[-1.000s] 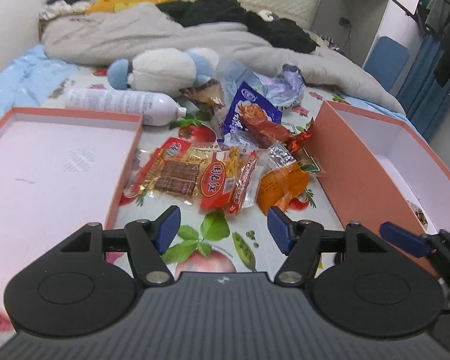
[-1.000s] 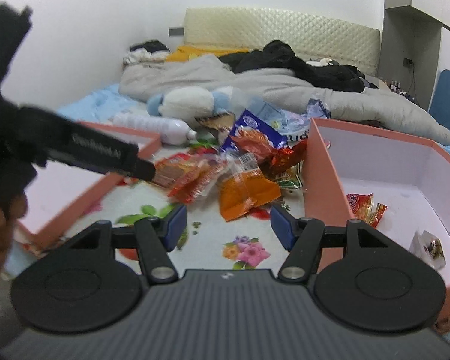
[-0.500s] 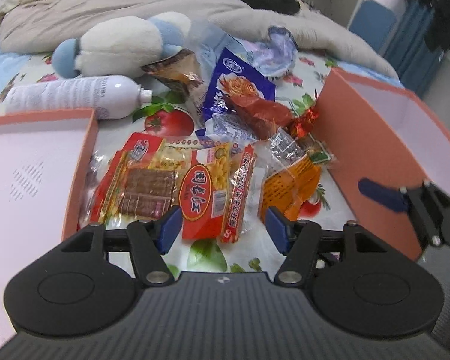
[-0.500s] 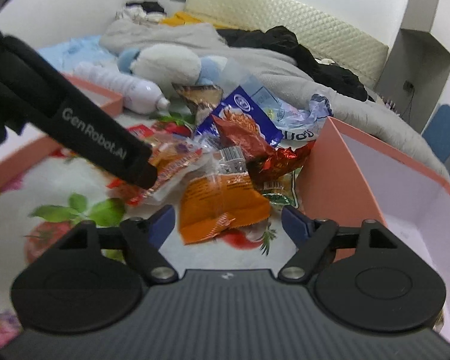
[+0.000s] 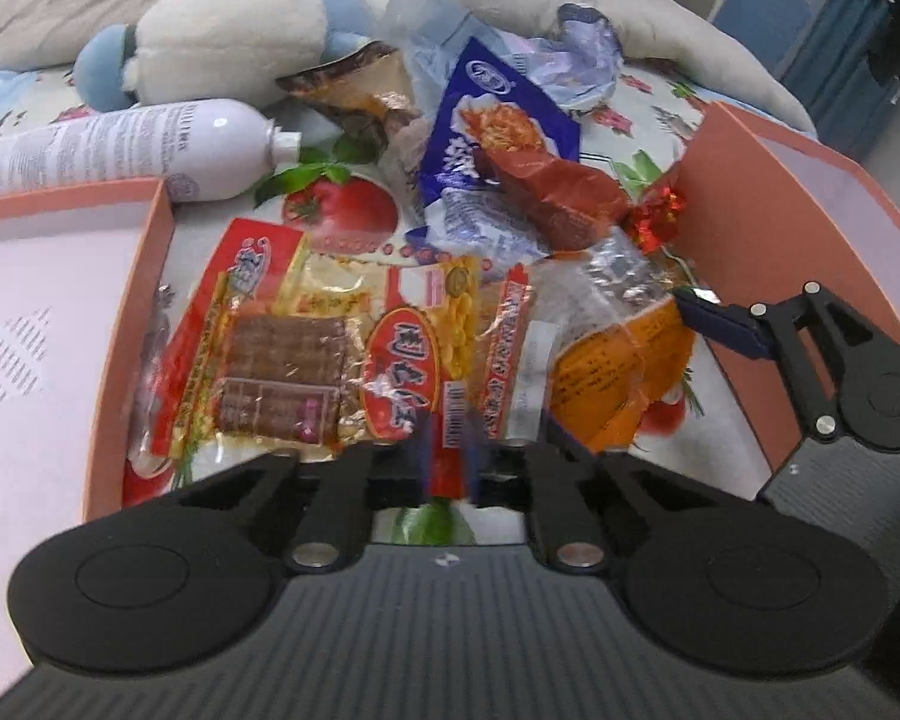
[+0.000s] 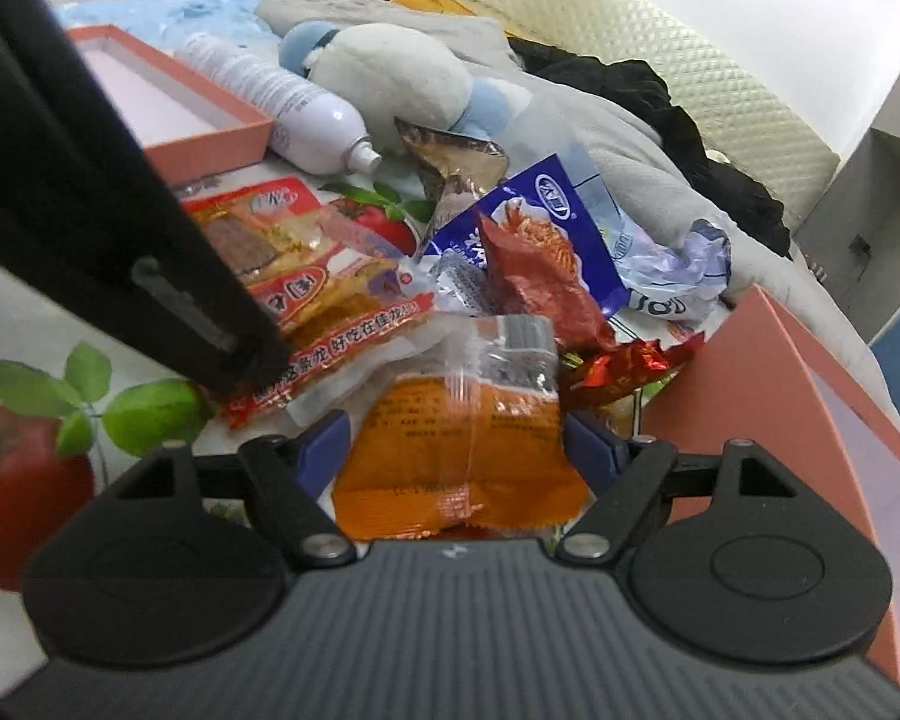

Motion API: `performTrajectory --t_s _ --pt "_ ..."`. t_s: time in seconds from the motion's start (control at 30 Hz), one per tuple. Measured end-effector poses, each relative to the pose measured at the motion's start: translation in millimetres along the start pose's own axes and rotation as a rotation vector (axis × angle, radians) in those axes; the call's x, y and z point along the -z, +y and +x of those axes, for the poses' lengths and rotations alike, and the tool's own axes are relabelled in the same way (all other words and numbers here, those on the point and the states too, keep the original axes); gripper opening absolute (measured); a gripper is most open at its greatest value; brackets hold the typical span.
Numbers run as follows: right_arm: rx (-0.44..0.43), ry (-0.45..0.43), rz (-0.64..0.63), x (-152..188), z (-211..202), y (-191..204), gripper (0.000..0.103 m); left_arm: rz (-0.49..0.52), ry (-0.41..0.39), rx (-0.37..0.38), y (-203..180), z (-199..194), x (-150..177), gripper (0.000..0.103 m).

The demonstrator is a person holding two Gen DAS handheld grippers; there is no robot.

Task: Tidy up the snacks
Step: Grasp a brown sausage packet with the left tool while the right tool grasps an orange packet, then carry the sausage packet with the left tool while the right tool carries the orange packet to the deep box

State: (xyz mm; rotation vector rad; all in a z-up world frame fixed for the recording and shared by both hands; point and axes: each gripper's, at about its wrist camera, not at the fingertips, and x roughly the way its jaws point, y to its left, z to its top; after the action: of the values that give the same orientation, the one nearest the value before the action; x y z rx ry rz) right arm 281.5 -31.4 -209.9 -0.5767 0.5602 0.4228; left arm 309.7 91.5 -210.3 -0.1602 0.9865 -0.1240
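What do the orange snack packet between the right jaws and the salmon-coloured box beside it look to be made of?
Orange snack packet: thin glossy plastic film, judging by its crinkles, glare and clear top strip. Salmon-coloured box: probably rigid matte cardboard, given its flat, straight, dull walls and pale lining; I cannot confirm the material.

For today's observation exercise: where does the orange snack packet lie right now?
In the right wrist view, the orange snack packet lies on the fruit-print sheet between the open right gripper fingers, left of the pink box.
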Motion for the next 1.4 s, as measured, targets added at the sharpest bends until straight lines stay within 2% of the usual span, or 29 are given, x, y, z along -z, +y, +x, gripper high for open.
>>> performTrajectory --t_s 0.07,0.2,0.47,0.87,1.13,1.27,1.33,1.37,1.4 --pt "-0.009 0.007 0.008 0.2 2.6 0.2 0.080 -0.006 -0.003 -0.006 0.0 -1.1 1.2 0.002" --pt "-0.033 0.016 0.038 -0.8 -0.8 -5.3 0.072 -0.018 -0.011 -0.006 -0.3 -9.1 2.8 0.000" --pt "-0.020 0.051 0.085 6.3 -28.2 -8.6 0.067 -0.033 -0.063 0.007 -10.6 -53.5 20.3 0.000" --pt "-0.037 0.088 0.153 32.3 -88.8 -12.0 0.066 -0.078 -0.125 0.047 -33.6 -134.9 90.9 0.000" --pt "-0.122 0.081 0.218 56.6 -141.1 -13.2 0.066 -0.145 -0.108 0.100 -46.8 -168.6 143.4 0.000" --pt "-0.170 0.088 0.243 66.8 -159.7 -11.1 0.066 -0.129 -0.109 0.112 -56.1 -178.7 158.1 0.000" --pt "-0.188 0.103 0.256 72.1 -163.2 -11.3 0.066 -0.119 -0.108 0.100 -58.7 -181.0 160.8 0.001" --pt "-0.194 0.112 0.264 74.4 -163.4 -11.8 0.067 -0.107 -0.099 0.090 -60.6 -180.2 160.7 0.005" --pt "-0.202 0.123 0.274 77.0 -162.9 -12.9 0.067 -0.098 -0.089 0.075 -62.3 -179.5 161.0 0.017"
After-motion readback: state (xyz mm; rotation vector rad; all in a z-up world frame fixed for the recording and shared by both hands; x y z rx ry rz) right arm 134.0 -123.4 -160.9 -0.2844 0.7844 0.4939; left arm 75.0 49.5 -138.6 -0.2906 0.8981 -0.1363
